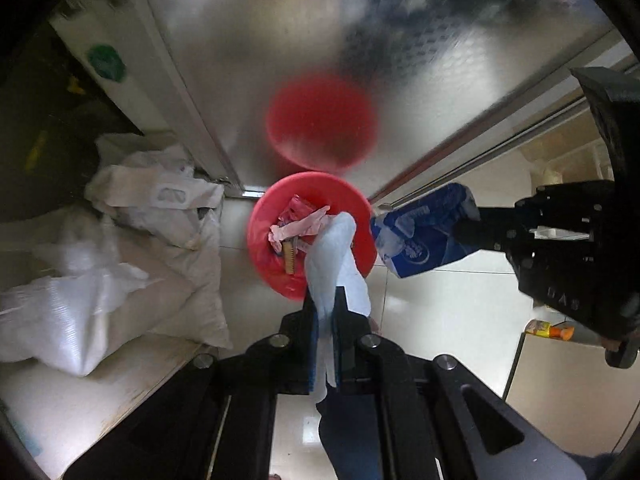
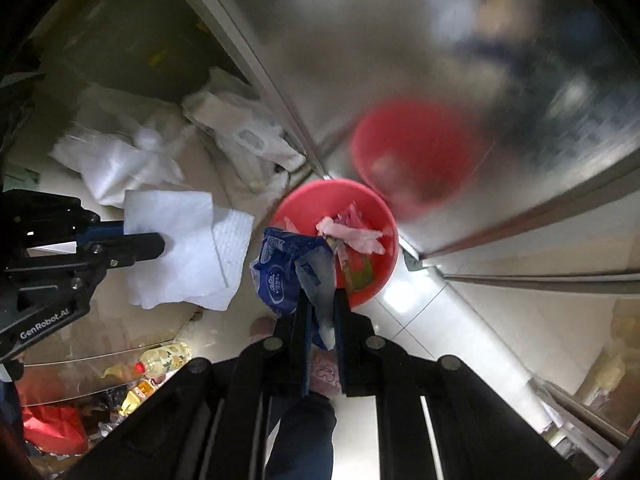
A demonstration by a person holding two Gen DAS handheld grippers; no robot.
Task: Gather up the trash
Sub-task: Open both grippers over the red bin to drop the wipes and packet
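Note:
A red bin (image 1: 360, 216) stands on the floor against a steel cabinet and holds pink wrappers (image 1: 298, 226) and other scraps; it also shows in the right wrist view (image 2: 304, 204). My left gripper (image 1: 325, 300) is shut on a white paper towel (image 1: 334, 256) and holds it above the bin's near rim; the towel also shows in the right wrist view (image 2: 180, 248). My right gripper (image 2: 321, 300) is shut on a blue tissue wrapper (image 2: 280, 276), held beside the bin; the wrapper also shows in the left wrist view (image 1: 420, 232).
White woven sacks (image 1: 120, 256) lie on the floor left of the bin. The steel cabinet (image 1: 280, 40) mirrors the bin. A glass table edge with a bottle (image 2: 164, 356) and clutter sits at the lower left of the right wrist view.

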